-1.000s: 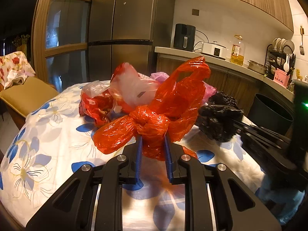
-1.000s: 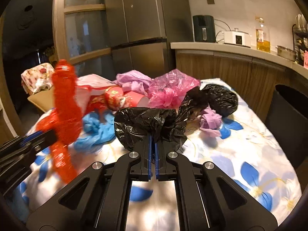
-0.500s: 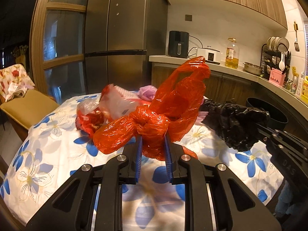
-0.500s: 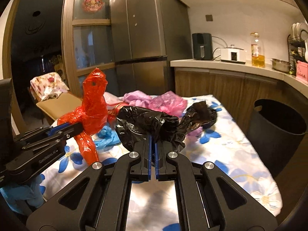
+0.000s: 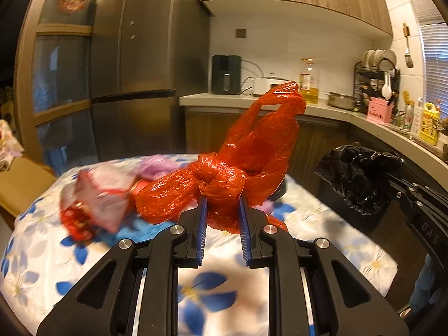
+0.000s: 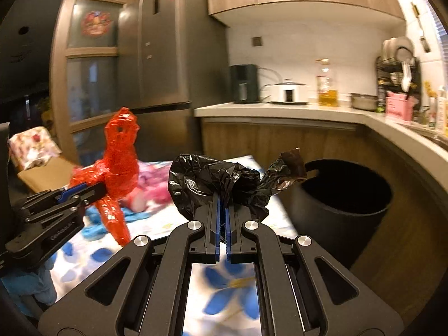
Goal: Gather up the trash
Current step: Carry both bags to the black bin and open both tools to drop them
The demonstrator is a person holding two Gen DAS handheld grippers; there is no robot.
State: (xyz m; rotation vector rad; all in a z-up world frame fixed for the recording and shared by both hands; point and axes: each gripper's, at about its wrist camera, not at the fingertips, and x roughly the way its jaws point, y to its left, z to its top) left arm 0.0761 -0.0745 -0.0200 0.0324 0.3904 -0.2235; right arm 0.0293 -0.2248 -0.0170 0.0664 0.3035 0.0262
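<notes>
Item: knotted red plastic bag (image 5: pixel 224 187), clamped in my left gripper (image 5: pixel 223 218). Item: black plastic bag (image 6: pixel 215 184), pinched by my nearly closed right gripper (image 6: pixel 223 215). Both lifted for the black bin (image 6: pixel 344 210)

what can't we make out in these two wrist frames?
- Inside of the black bin, right wrist view: dark, contents unreadable.
- Bin in the left wrist view: hidden behind the black bag.
- Trash left on the table, left wrist view: motion-blurred.
- What the knotted red bag holds: opaque plastic.
</notes>
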